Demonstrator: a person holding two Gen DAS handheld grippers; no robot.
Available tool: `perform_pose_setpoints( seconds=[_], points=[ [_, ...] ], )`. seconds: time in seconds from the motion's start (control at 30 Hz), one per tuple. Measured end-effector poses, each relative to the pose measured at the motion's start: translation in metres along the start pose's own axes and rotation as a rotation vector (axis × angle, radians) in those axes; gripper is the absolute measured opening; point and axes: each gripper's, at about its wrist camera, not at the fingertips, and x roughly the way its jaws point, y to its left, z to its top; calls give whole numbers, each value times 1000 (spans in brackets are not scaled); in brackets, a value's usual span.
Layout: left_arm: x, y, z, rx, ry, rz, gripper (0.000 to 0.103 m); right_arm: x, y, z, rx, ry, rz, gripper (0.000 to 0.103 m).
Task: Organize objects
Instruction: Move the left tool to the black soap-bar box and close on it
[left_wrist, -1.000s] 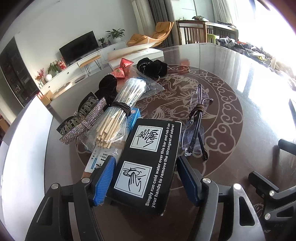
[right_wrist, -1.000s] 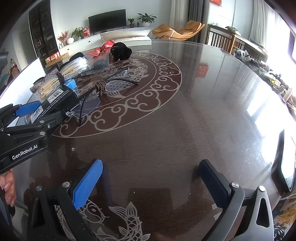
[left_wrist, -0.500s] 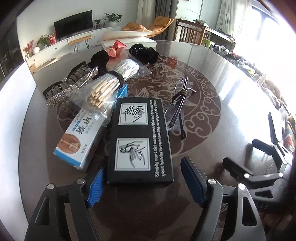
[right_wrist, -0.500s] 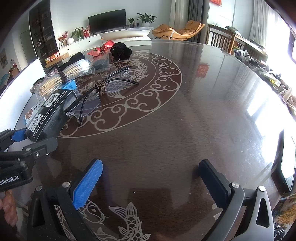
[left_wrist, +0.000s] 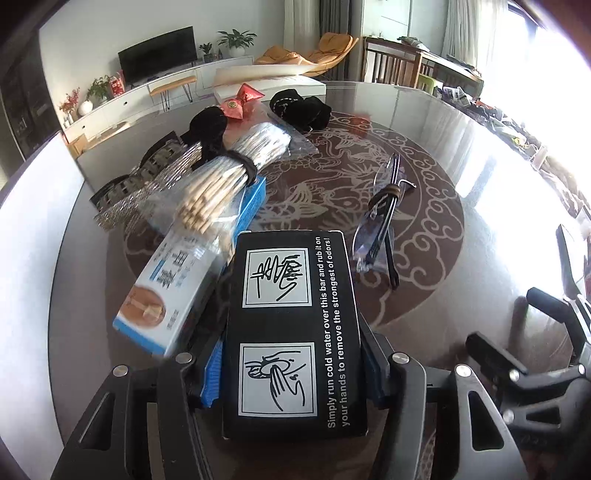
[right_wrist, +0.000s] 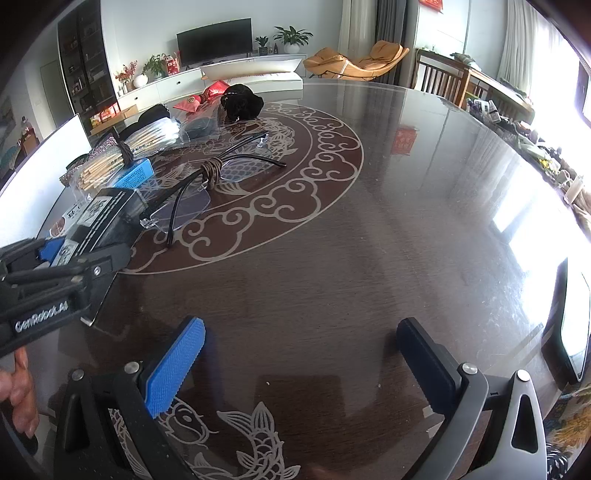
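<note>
My left gripper (left_wrist: 291, 373) is shut on a black box (left_wrist: 291, 325) printed with hand-washing pictures and white text; its blue pads press both long sides. The box also shows in the right wrist view (right_wrist: 103, 218), held by the left gripper (right_wrist: 66, 258). A blue and white box (left_wrist: 192, 277) lies to its left under a bagged bundle of chopsticks (left_wrist: 218, 184). Folded glasses tied with a cord (left_wrist: 384, 218) lie to the right of the black box, apart from it. My right gripper (right_wrist: 299, 365) is open and empty above bare table.
A glittery hair clip (left_wrist: 147, 181), black pouches (left_wrist: 299, 107) and a red bow (left_wrist: 242, 101) lie at the far left of the round dark table (right_wrist: 369, 240). A phone-like device (right_wrist: 570, 321) lies at the table's right edge. The right gripper shows at lower right of the left wrist view (left_wrist: 524, 354).
My left gripper went from open around the black box to shut on it, and moved forward a little. The right gripper has not moved.
</note>
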Motion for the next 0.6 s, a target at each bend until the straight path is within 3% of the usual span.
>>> perform_pose_setpoints(
  seconds=[0.2, 0.27, 0.3, 0.33, 0.6],
  points=[
    [-32, 6, -49, -42, -6, 41, 60, 0, 0, 0, 0, 0, 0, 103],
    [-36, 9, -57, -44, 4, 44, 73, 0, 0, 0, 1, 0, 0, 103],
    [-35, 11, -60, -48, 11, 42, 84, 0, 0, 0, 1, 0, 0, 103],
    [-35, 13, -61, -49, 11, 41, 88, 0, 0, 0, 1, -1, 0, 103],
    [-23, 13, -46, -38, 35, 33, 97, 0, 0, 0, 0, -1, 0, 103]
  ],
)
